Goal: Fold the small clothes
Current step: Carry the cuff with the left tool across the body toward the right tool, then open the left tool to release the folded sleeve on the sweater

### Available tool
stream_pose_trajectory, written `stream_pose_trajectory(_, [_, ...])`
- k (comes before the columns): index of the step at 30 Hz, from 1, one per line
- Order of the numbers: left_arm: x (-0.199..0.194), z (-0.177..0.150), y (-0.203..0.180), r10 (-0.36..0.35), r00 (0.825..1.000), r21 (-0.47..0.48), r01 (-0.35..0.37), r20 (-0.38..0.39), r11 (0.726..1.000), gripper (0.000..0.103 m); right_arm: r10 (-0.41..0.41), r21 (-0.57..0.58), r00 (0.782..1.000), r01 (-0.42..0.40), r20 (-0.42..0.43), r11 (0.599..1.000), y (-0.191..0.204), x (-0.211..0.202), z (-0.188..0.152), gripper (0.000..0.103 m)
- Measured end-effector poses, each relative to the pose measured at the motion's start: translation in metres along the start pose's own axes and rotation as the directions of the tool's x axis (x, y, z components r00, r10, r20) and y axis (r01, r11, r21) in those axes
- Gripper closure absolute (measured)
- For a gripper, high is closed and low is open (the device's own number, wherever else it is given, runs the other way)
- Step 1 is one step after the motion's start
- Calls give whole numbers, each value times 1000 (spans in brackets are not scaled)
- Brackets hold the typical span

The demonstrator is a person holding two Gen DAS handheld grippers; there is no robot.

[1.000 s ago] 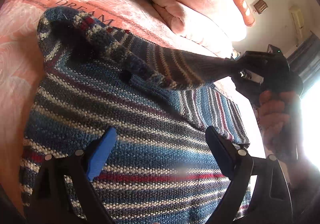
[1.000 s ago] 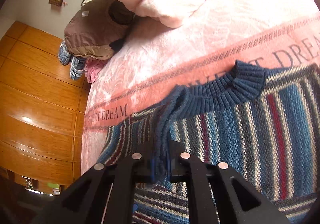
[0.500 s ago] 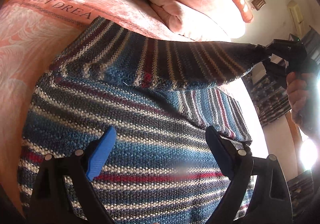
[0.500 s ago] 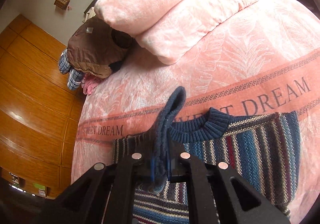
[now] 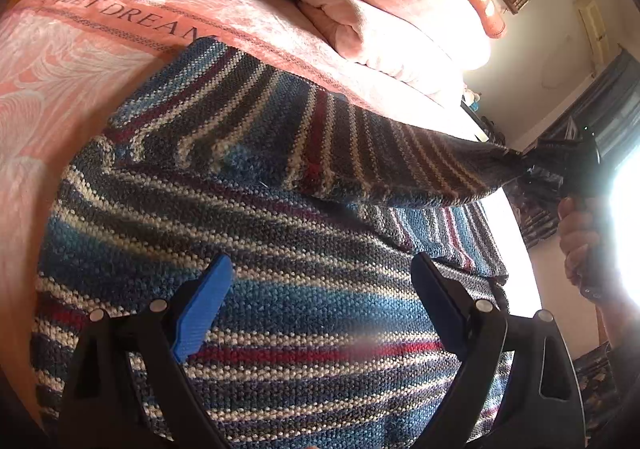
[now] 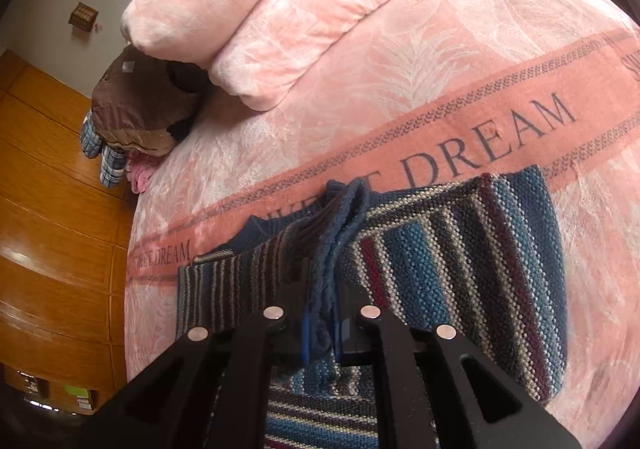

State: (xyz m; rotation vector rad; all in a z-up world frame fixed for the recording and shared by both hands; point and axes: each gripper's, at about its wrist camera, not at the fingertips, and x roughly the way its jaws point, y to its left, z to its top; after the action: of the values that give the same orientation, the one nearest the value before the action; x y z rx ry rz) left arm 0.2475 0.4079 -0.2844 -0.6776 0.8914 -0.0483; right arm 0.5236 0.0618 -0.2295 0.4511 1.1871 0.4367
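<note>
Fold's only half made: the striped sweater (image 5: 304, 281) lies on the pink bed (image 6: 400, 61), top part lifted and drawn over the body, not yet laid down; right tool (image 6: 323, 333) is pinched tight on the navy collar (image 6: 340, 217), while left tool (image 5: 320, 301) hovers spread wide over the knit, gripping nothing
</note>
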Motion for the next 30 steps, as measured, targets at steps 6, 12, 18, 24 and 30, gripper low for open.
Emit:
stream_pose_trajectory(6, [3,0,2,8,1000,-1,-8,-8,1000,13,-11,45,1000,11,-19,999,-35,15,-14,96])
stream_pose_trajectory(12, [5,-1,2,19,1000,14,-18,-9,1000,13,-49,33,997,51,-60,998,-58,37,-33,91])
stream_pose_trajectory(18, [-28,25,12,-105,992,-35,107,63,994,13,-36,69,998,33,42,997,-75,6,-21,86])
stream_pose_trajectory(24, [-12,109,32,-216,976,-38,218,36,975,12,127,56,992,-127,-8,990,-66,19,-7,86])
stream_pose_trajectory(30, [87,153,70,-249,939,-173,212,-235,962,13,170,88,980,-162,-100,983,-91,61,-5,103])
